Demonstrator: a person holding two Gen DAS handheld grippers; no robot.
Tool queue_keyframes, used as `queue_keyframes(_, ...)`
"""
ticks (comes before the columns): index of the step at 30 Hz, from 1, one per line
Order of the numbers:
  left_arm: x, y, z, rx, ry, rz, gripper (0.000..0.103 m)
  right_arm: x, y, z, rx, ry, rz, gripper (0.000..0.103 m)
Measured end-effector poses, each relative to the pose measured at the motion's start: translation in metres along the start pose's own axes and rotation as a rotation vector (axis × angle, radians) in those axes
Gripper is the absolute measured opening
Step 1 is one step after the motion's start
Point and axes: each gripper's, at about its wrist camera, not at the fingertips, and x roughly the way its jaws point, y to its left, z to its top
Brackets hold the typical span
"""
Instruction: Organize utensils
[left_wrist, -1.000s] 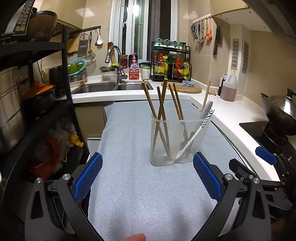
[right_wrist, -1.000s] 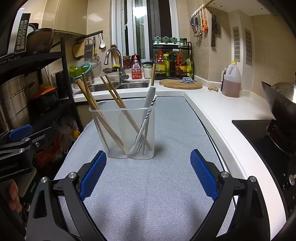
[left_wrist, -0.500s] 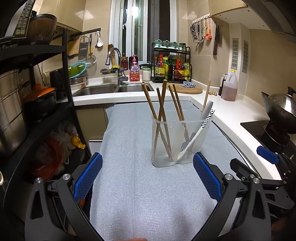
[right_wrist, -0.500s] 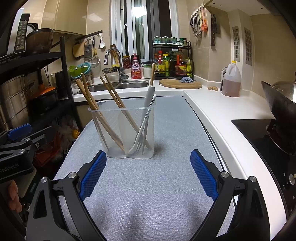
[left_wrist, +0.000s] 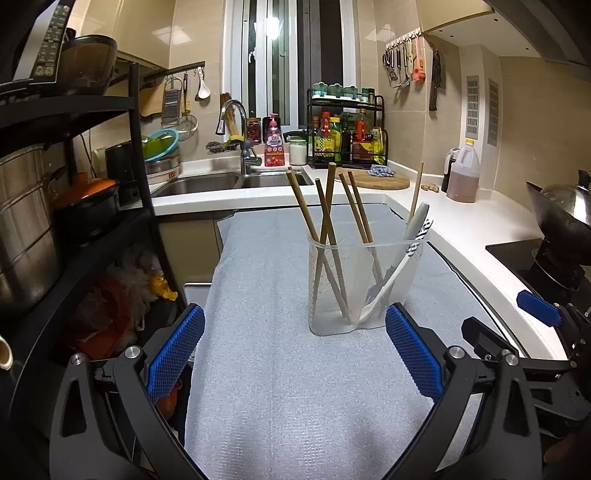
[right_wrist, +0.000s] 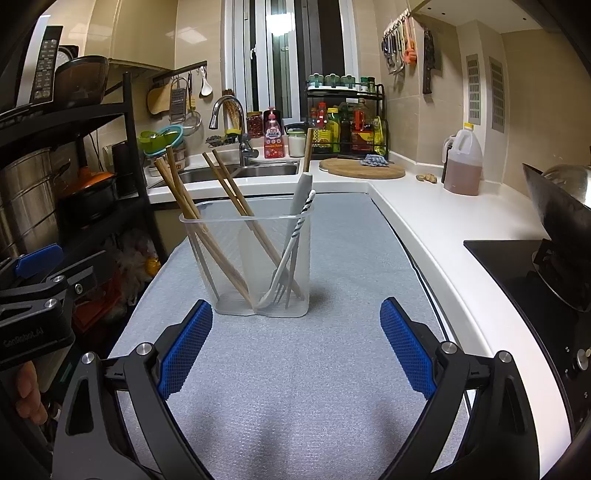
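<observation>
Grippers left (left_wrist: 294, 349) and right (right_wrist: 296, 341) stay spread, empty; holder (right_wrist: 246, 264) unmoved.

The left gripper (left_wrist: 293, 349) is held level, pointing forward, its jaws spread wide with nothing between the blue textured pads (left_wrist: 173, 352). The right gripper (right_wrist: 295, 343) matches that pose: jaws wide apart, blue pads (right_wrist: 406, 347) facing each other across an empty gap. The two sit side by side, near each other, each showing at the edge of the other's camera; from the right wrist camera the left gripper's black body fills the lower left. Beneath it, part of a hand (right_wrist: 27, 393) shows, fingers seemingly curled around the handle, though the edge of the view is too dark to be sure
</observation>
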Motion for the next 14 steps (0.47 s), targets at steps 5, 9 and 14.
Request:
queue_keyframes(5, -0.0003, 0.0004, 0.0003, 0.0, 0.001, 0.001, 0.095, -0.0002, 0.0004, 0.0015, 0.0, 0.001, 0.002, 0.091)
queue_keyframes(9, 0.0006, 0.0, 0.0003, -0.004, 0.008, 0.001, 0.095, -0.0007, 0.0012, 0.0014, -0.002, -0.002, 0.001, 0.091)
queue_keyframes(14, 0.0006, -0.0006, 0.0009, -0.002, 0.014, 0.002, 0.095, -0.0013, 0.0002, 0.0017, 0.003, 0.0, 0.0, 0.096)
